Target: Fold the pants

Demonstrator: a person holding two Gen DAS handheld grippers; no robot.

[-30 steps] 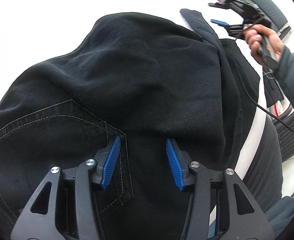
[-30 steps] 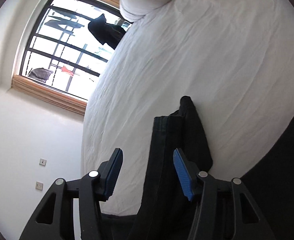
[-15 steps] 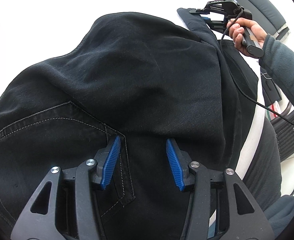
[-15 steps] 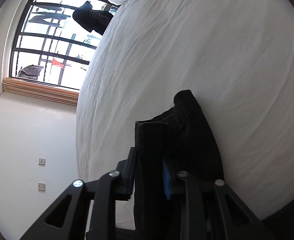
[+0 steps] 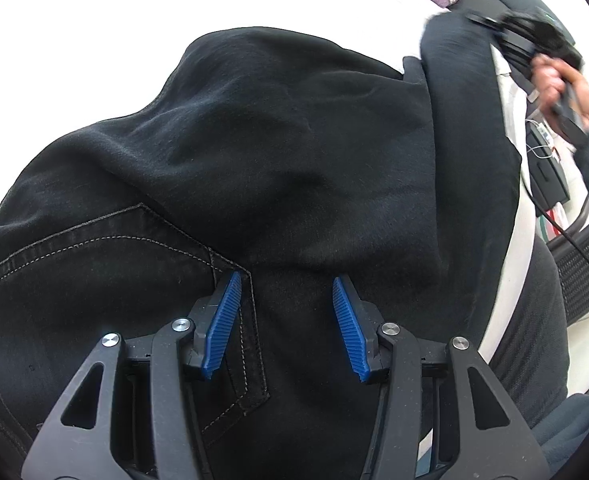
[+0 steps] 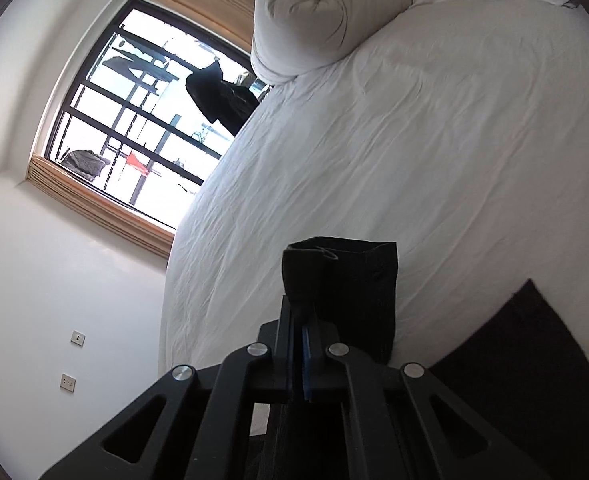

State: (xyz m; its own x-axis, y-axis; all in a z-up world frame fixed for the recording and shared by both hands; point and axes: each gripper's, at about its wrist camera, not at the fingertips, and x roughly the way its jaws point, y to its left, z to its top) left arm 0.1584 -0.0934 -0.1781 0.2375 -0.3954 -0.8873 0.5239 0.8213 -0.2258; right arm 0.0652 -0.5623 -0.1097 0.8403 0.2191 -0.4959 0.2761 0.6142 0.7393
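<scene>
**Right jaws clamp a pant-leg hem; left jaws stand apart over the seat**

A pair of black denim pants (image 5: 278, 152) lies spread on a bed covered with a white sheet (image 6: 434, 152). In the left wrist view the left gripper (image 5: 286, 320) points steeply down at the seat of the pants, just beside a back pocket (image 5: 106, 280) outlined in pale stitching. Its blue-padded jaws stand apart with the cloth below them; nothing is pinched between the pads, and whether the tips touch the fabric cannot be told.

At the upper right of that view a hand (image 5: 554, 80) in a dark sleeve holds the right gripper (image 5: 522, 36), blurred, at the end of one pant leg, which is raised off the sheet.

In the right wrist view the right gripper (image 6: 303, 344) has its jaws together, clamped on the hem of the pant leg (image 6: 350, 280); the doubled cloth stands up past the fingertips. A further part of the pants shows dark at the lower right. Beyond lie a rolled white duvet (image 6: 318, 16) at the head of the bed and a barred window (image 6: 142, 120) in the white wall.
</scene>
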